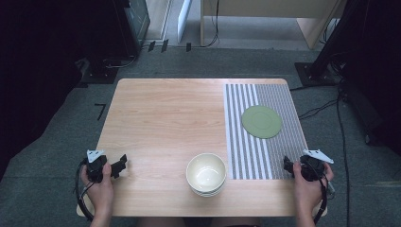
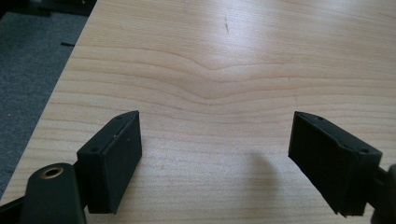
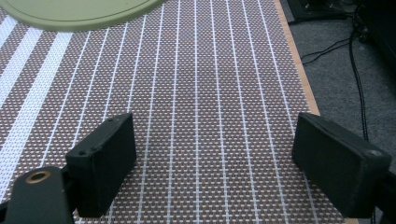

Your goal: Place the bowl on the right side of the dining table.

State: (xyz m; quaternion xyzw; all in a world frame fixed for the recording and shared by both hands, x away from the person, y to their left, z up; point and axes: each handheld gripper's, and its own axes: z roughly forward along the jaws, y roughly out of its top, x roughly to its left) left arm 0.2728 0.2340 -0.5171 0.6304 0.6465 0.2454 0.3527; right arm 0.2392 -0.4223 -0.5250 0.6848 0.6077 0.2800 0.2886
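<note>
Two cream bowls (image 1: 205, 174), nested at the table's (image 1: 165, 118) near edge, look glazed, rigid, slippery and breakable; the top rim seems the best hold. Beyond lies a flat green plate (image 1: 261, 121) on a woven striped mat (image 3: 210, 116). Left gripper (image 1: 116, 167) and right gripper (image 1: 287, 165) gape wide, empty.

High cam: fixed above person's side, looks fwd and down on whole table (image 1: 165, 113). Left gripper cam: low, close over bare wood at table's 7 o'clock corner, faces 12. Right gripper cam: low, close over striped mat (image 3: 210, 93) at 5 o'clock, faces 12; shares mat and green plate (image 3: 79, 11) with high cam.
</note>
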